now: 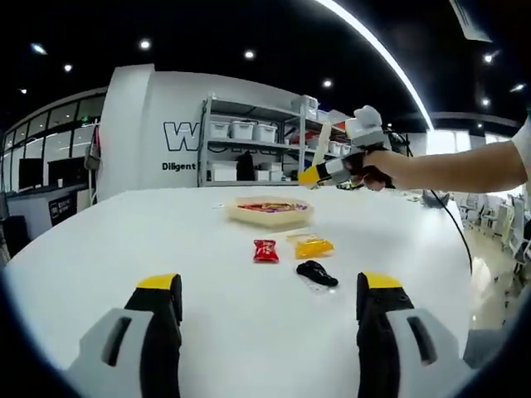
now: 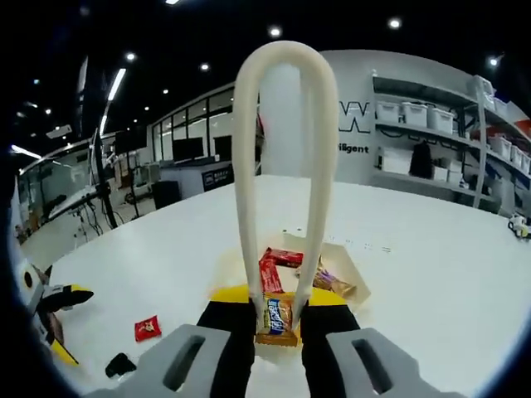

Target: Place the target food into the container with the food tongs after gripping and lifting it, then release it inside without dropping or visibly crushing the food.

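Observation:
Cream food tongs (image 2: pixel 282 58) rise as a tall loop from my right gripper (image 2: pixel 278 295), whose jaws are shut on their lower ends. An orange and blue snack packet (image 2: pixel 278 319) sits pinched between the tong arms, right at the jaws. Just beyond lies the shallow cream container (image 2: pixel 347 259) with several packets in it. In the left gripper view the container (image 1: pixel 270 217) stands mid-table, with the right gripper (image 1: pixel 310 175) held by a hand above and to its right. My left gripper (image 1: pixel 270 290) is open and low over the near table.
A red packet (image 1: pixel 265 250), a yellow packet (image 1: pixel 314 246) and a black packet (image 1: pixel 316 273) lie on the white table (image 1: pixel 124 249) in front of the container. Shelving with white bins (image 1: pixel 249 149) stands behind. The left gripper (image 2: pixel 51 305) shows at the far left.

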